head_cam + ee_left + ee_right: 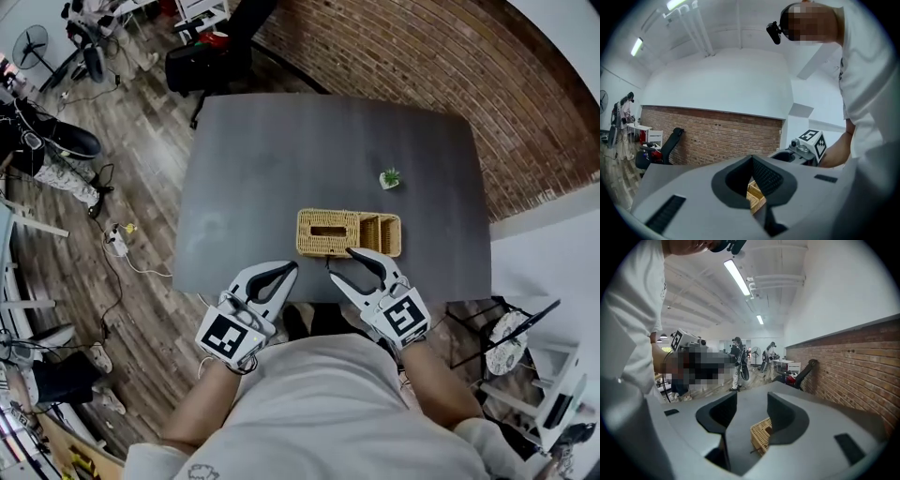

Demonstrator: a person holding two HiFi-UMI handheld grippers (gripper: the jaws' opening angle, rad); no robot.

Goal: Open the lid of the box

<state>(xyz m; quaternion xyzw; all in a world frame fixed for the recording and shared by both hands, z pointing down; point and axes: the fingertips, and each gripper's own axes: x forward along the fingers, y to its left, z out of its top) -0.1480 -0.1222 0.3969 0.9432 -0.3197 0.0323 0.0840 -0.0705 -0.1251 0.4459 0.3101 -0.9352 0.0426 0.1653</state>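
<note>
A woven wicker box (347, 232) lies on the dark grey table (281, 159) near its front edge. A slotted lid (327, 231) covers its left part and open compartments (380, 234) show on its right. My right gripper (341, 262) is open, its fingertips just short of the box's near side and empty. The right gripper view shows the box's corner (761, 434) between the spread jaws of the right gripper (752, 397). My left gripper (289, 268) is shut on nothing at the table's front edge, left of the box. A sliver of the box (755, 197) shows below its meeting tips.
A small potted plant (390, 177) stands beyond the box to the right. A brick wall (422, 66) runs behind the table and a black chair (202, 61) stands at the far left corner. Cables and a power strip (117, 242) lie on the floor to the left.
</note>
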